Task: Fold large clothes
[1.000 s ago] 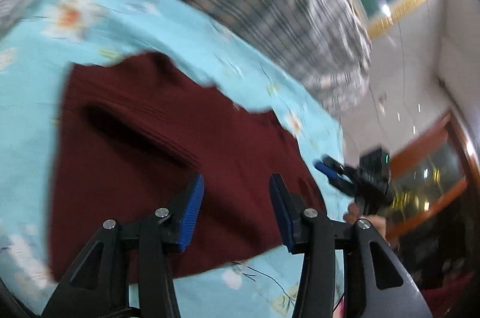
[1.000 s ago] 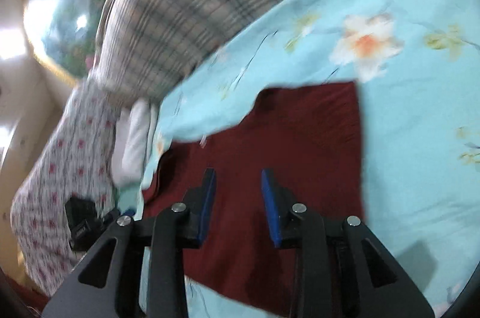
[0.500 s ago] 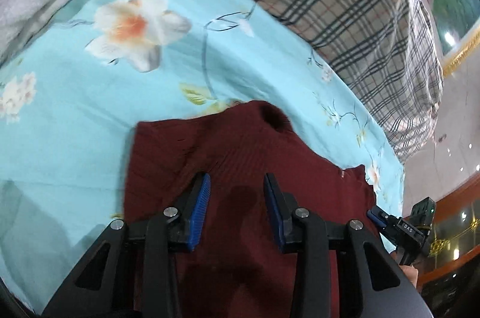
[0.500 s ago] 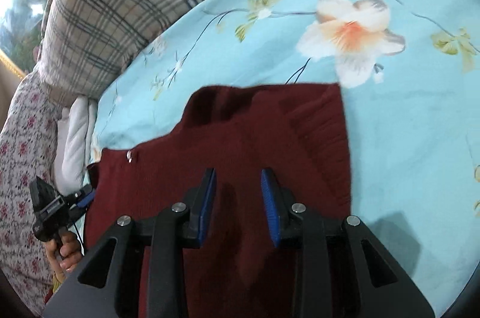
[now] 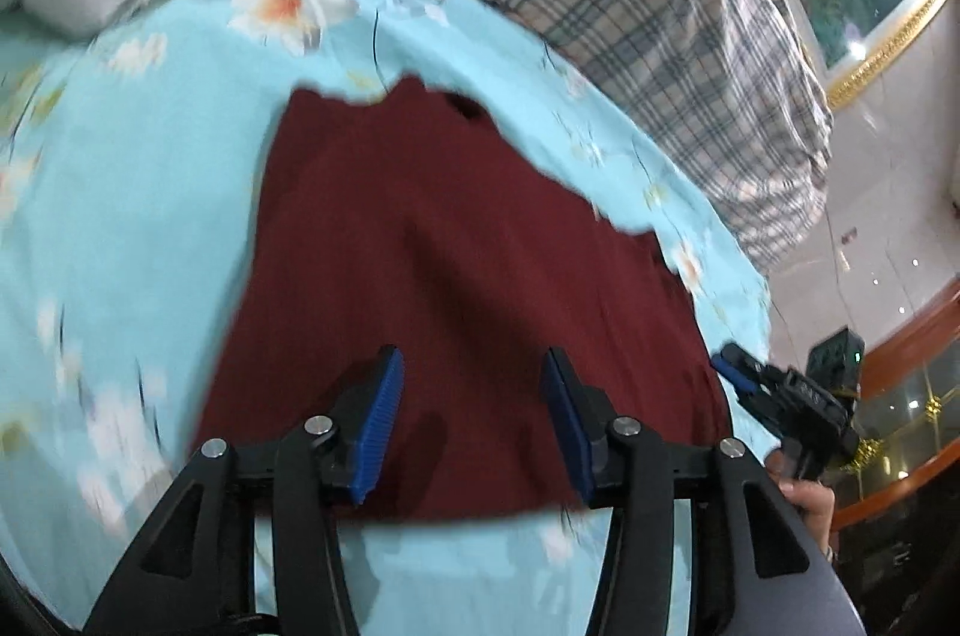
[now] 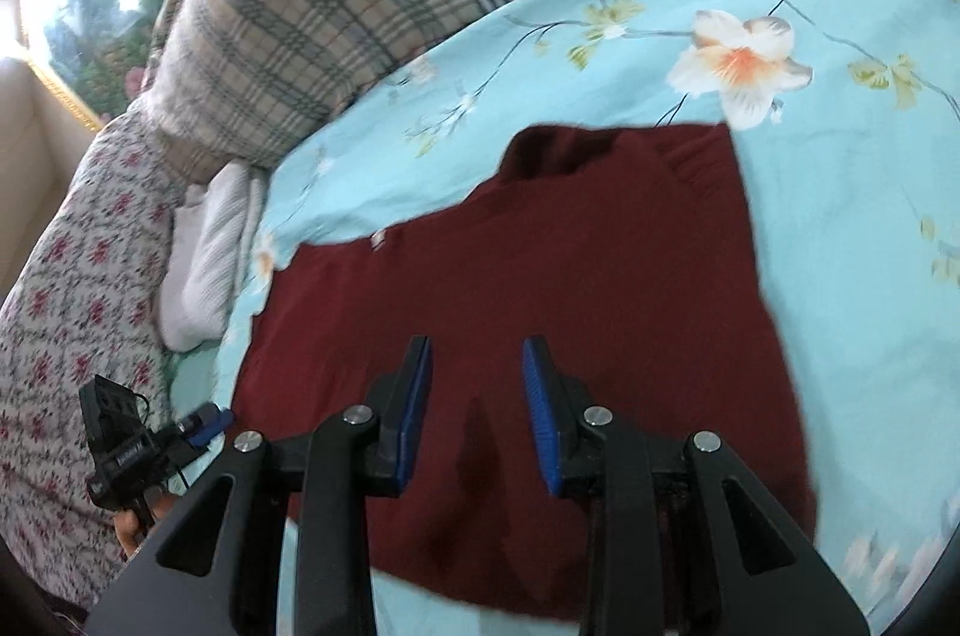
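Blue flowered bedsheet (image 5: 150, 192) lies under both tools. Ahead of my left gripper (image 5: 474, 420) and right gripper (image 6: 477, 414), both gaping and empty, sprawls the maroon sweater (image 6: 570, 288): soft, limp knit, probably best pinched at its near hem corners.

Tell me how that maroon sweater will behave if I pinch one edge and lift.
The maroon sweater looks like soft ribbed knit lying flat on the floral sheet, so it will probably droop and hang rather than hold shape. It spreads wide, so one pinch likely drags the rest along. Both grippers, left and right, are open.
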`<action>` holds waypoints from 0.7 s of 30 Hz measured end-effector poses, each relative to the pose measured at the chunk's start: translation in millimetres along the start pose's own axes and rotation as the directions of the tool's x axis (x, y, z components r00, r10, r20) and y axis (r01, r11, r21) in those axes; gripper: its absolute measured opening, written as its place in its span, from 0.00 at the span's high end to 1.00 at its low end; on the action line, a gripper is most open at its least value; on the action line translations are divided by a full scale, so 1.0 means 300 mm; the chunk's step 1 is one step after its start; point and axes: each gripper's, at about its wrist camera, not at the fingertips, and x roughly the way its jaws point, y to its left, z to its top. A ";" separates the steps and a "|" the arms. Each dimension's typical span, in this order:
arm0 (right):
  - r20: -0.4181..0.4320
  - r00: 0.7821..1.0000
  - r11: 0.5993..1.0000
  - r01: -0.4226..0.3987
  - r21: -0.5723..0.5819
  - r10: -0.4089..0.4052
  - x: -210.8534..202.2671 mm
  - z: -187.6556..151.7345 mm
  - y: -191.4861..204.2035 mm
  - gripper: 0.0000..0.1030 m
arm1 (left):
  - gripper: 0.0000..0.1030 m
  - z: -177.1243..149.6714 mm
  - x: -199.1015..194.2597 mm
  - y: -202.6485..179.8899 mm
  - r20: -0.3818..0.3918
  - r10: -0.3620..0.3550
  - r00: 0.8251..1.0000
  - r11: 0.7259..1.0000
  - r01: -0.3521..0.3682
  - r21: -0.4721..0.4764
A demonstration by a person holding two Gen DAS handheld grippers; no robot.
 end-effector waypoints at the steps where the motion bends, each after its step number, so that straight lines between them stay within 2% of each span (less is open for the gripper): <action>1: -0.001 1.000 1.000 -0.012 -0.003 0.012 -0.005 -0.025 0.014 0.69 | 0.50 -0.033 -0.009 -0.001 -0.013 -0.005 1.000 1.000 0.005 -0.008; 4: -0.009 0.999 0.999 -0.036 -0.003 0.036 -0.020 -0.098 0.040 0.69 | 0.46 -0.120 -0.037 0.007 -0.038 -0.017 0.999 0.999 0.016 -0.031; 9: -0.022 0.997 0.997 -0.068 0.036 0.069 -0.017 -0.197 0.050 0.69 | 0.32 -0.206 -0.031 0.040 -0.052 -0.027 0.998 0.995 0.021 -0.102; 13: -0.036 0.996 0.996 -0.075 0.054 0.077 -0.011 -0.240 0.056 0.69 | 0.26 -0.215 0.008 0.087 -0.040 -0.042 0.998 0.979 0.033 -0.199; 15: -0.045 0.996 0.996 -0.077 0.047 0.079 -0.011 -0.253 0.065 0.69 | 0.25 -0.211 0.026 0.115 -0.002 -0.051 0.999 0.964 0.049 -0.261; 21: -0.056 0.995 0.996 -0.085 0.016 0.086 0.004 -0.247 0.107 0.70 | 0.24 -0.136 0.065 0.142 0.090 -0.024 0.996 0.944 0.053 -0.324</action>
